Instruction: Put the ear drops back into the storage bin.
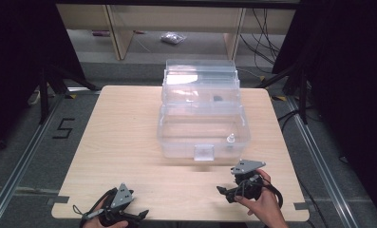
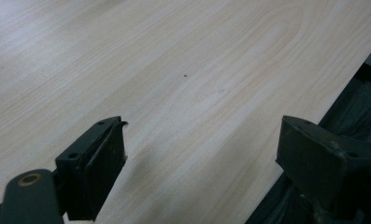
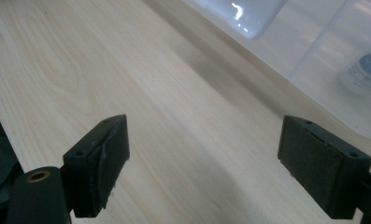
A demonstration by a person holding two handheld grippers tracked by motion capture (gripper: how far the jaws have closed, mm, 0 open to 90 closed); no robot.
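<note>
A clear plastic box (image 1: 176,137) stands in the middle of the wooden table (image 1: 124,142) with its lid raised at the back. A small bottle (image 1: 230,138) stands in its front right corner. In the right gripper view the bottle (image 3: 365,70) shows blurred through the box wall (image 3: 314,51). My right gripper (image 1: 224,194) lies low over the table in front of the box, held by a hand. Its jaws stand wide apart (image 3: 204,135) with bare wood between them. At the table's front left edge my left gripper (image 1: 141,214) is open too (image 2: 203,135), and nothing is between its pads.
The box has a white latch (image 1: 204,153) on its front wall, seen close in the right gripper view as the latch (image 3: 248,14). A small dark item (image 1: 218,99) lies in the upper tray of the lid. Beyond the table stand wooden shelf legs (image 1: 122,38), and cables (image 1: 267,42) lie on the floor.
</note>
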